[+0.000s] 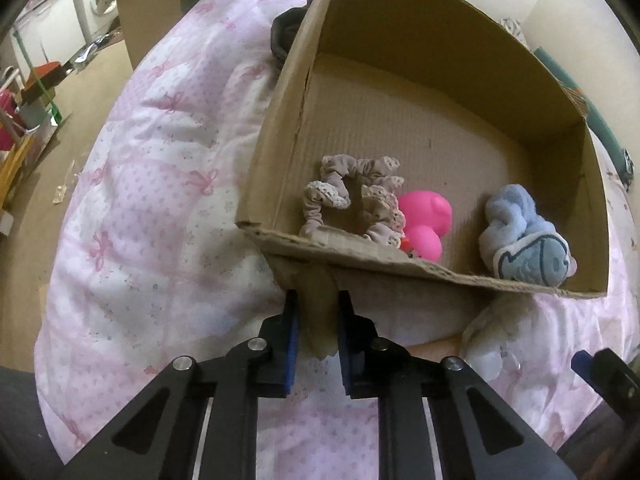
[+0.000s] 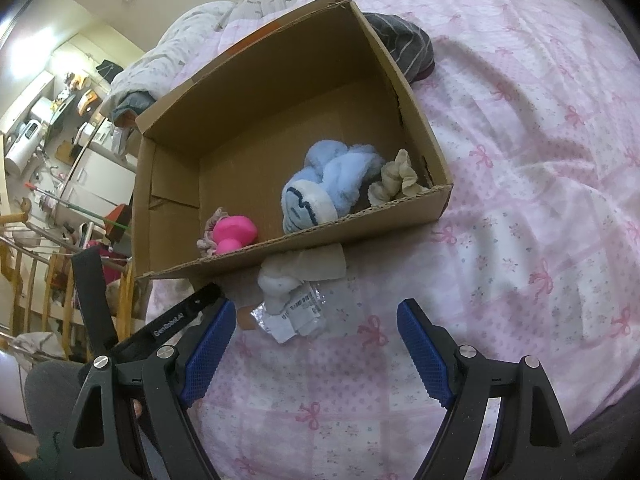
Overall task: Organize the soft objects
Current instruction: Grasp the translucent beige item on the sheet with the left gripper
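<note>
I have the scrunchie, pink toy and blue plush boxed, my left gripper pinching the box flap, right gripper spread near the white packet, with the striped cloth also left.

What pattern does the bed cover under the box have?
Pink bows and small dots on white and pink bed cover; clearest in the right wrist view.

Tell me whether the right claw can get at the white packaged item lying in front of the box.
Probably yes. The right claw is open, and the white packaged item lies on the pink quilt just ahead, outside the cardboard box, with nothing between them.
</note>
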A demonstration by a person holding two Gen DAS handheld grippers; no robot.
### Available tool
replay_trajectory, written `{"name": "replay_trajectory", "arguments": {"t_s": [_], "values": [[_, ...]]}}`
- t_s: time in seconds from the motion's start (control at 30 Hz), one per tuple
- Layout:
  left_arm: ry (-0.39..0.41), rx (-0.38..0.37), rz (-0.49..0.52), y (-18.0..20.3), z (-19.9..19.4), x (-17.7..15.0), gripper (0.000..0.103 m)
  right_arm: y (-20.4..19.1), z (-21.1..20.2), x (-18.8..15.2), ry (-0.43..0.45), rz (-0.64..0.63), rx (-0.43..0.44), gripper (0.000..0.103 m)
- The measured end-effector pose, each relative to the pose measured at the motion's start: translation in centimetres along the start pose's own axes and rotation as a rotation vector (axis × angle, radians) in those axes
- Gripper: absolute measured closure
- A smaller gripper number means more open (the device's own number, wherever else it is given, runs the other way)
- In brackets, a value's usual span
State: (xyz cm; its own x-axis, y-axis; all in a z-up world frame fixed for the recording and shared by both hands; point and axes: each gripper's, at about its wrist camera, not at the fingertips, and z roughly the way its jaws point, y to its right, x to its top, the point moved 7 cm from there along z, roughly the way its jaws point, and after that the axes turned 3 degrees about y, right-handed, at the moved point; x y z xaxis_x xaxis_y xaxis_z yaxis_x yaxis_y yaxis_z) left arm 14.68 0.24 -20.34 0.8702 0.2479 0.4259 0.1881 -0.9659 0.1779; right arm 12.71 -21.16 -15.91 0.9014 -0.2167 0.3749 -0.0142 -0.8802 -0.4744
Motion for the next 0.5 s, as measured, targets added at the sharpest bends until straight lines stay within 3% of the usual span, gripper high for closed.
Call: {"name": "replay_trajectory", "arguments": {"t_s": [0.5], "values": [[0.030,-0.038,0.026,-1.7,-8.3,0.8,0.090,0.2,0.4,0.1,0.012,-0.017,-0.021,0.015]]}}
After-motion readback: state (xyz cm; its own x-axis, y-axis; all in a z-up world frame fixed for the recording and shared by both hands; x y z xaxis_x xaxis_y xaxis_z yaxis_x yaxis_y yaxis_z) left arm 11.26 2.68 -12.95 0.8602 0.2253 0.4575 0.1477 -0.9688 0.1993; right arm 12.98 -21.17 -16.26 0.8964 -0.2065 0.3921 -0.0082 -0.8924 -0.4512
